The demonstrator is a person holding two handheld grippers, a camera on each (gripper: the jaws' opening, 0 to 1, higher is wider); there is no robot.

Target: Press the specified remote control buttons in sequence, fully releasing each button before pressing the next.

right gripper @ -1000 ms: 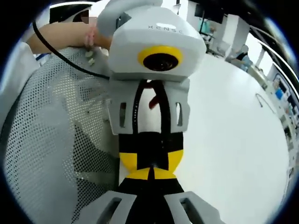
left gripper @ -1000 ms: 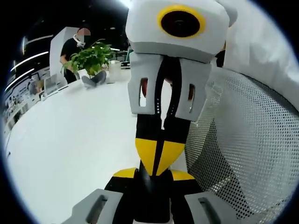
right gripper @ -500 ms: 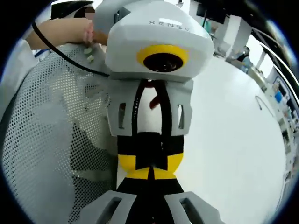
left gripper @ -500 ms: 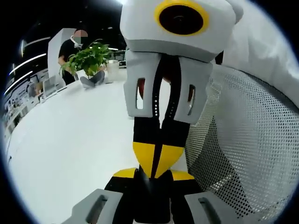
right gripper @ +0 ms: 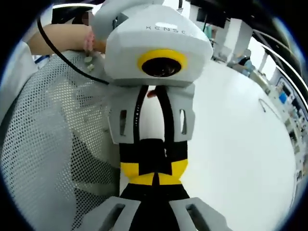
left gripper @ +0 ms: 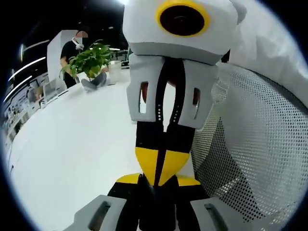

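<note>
The two grippers point straight at each other, tip to tip, above a white table (left gripper: 72, 154). In the left gripper view, my left gripper (left gripper: 158, 186) rises black and yellow from the bottom with its jaws together. The right gripper (left gripper: 161, 166) faces it head-on, its yellow fingertips pressed shut and resting at my left tips. The right gripper view mirrors this: my right gripper (right gripper: 155, 188) is shut at the bottom, and the left gripper (right gripper: 154, 171) meets it with closed yellow tips. Nothing is held between either pair of jaws.
A white mesh chair back (left gripper: 260, 144) stands close on one side, also the mesh chair back (right gripper: 53, 134). A potted plant (left gripper: 91, 60) and a person (left gripper: 72, 48) are at the table's far end. A hand (right gripper: 72, 36) and a black cable (right gripper: 62, 57) are behind the left gripper.
Each facing gripper has drifted slightly and looms a little larger. Both stay shut and tip to tip.
</note>
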